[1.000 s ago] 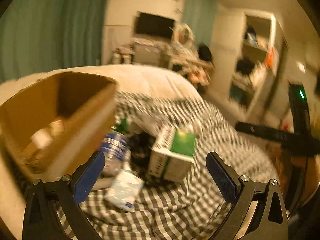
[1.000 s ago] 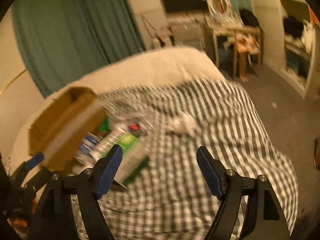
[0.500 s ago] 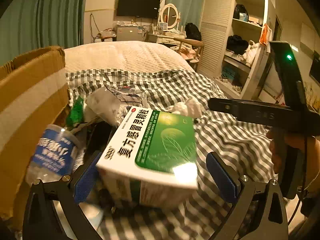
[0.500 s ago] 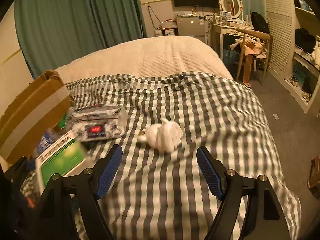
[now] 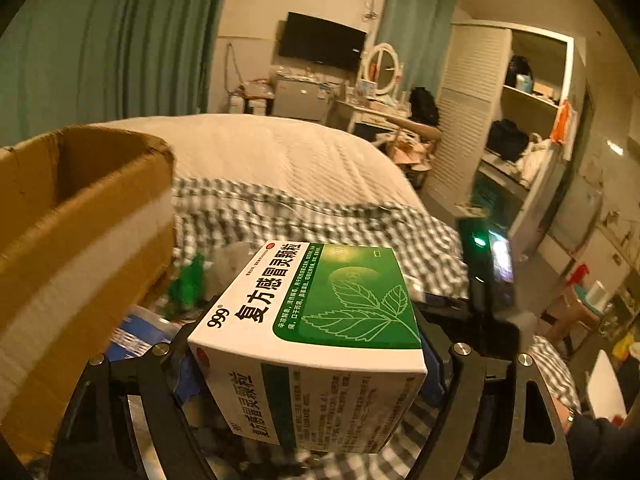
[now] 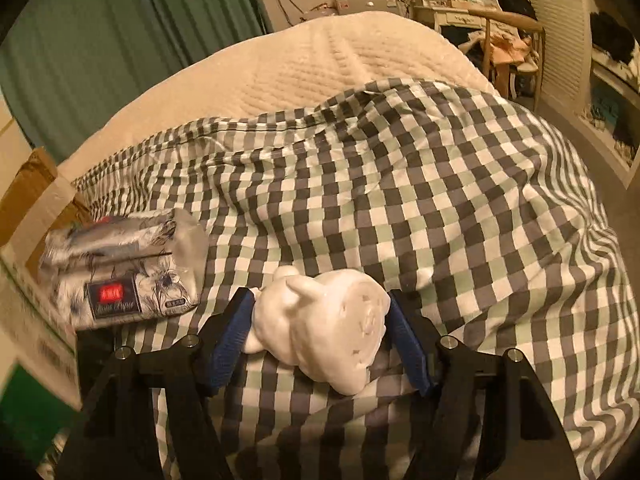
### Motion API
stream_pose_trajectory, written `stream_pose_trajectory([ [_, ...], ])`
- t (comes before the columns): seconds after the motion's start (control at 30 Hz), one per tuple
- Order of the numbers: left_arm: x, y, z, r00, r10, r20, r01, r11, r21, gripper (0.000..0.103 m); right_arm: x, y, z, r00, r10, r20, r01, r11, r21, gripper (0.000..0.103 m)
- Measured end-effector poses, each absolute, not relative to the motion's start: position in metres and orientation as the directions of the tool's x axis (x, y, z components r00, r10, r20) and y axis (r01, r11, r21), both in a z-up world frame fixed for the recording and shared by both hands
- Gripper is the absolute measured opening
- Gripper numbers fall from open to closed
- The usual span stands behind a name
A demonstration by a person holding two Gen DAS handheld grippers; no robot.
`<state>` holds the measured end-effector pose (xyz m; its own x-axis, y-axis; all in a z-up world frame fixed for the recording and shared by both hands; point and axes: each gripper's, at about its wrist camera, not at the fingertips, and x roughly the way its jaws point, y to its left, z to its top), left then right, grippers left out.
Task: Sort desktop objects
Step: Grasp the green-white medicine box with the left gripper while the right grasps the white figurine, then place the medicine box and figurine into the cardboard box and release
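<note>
My left gripper [image 5: 308, 360] is shut on a white and green medicine box [image 5: 320, 304], held up off the bed beside the open cardboard box [image 5: 80, 216] on the left. The box hides its fingertips. In the right wrist view a white pig figurine [image 6: 320, 332] lies on the checked blanket [image 6: 440, 184]. My right gripper [image 6: 320, 297] is shut on it, one blue pad against each side. The medicine box [image 6: 28, 320] shows as a blur at that view's left edge. The right gripper's black body [image 5: 488, 272] appears right of the medicine box.
A patterned tissue pack [image 6: 124, 264] lies left of the pig, against the cardboard box [image 6: 28, 200]. A blue-labelled bottle [image 5: 136, 340] and a green item [image 5: 188, 280] sit below the carton. Cream quilt [image 6: 320, 68] covers the far bed. Chair, dresser and shelves stand at the right.
The left gripper closed on the medicine box and raised it. The right gripper moved forward to the white pig and closed its pads on it.
</note>
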<state>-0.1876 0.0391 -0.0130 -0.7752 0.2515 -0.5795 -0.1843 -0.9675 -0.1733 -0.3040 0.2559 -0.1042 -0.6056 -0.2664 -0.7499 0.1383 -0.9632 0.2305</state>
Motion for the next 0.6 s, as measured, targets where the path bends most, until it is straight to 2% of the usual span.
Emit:
stream_pose_trajectory([
  [0.17, -0.183, 0.029, -0.007, -0.771, 0.253, -0.584, -0.145, -0.963, -0.225, 0.084, -0.277, 0.263, -0.087, -0.606, -0.294, -0.739, 0.152, -0.955, 0.255, 0.067],
  [0.3, -0.164, 0.033, 0.013, -0.794, 0.244, -0.557, -0.171, -0.969, -0.181, 0.083, -0.243, 0.275, -0.060, -0.620, -0.304, -0.723, 0.142, -0.950, 0.278, 0.067],
  [0.47, -0.137, 0.005, 0.059, -0.835, 0.222, -0.504, -0.144, -0.971, -0.189, 0.083, -0.189, 0.273, -0.018, -0.656, -0.347, -0.670, 0.169, -0.933, 0.317, 0.067],
  [0.6, -0.122, -0.033, 0.098, -0.871, 0.186, -0.454, -0.098, -0.973, -0.210, 0.083, -0.157, 0.241, 0.017, -0.668, -0.350, -0.656, 0.245, -0.937, 0.250, 0.067],
])
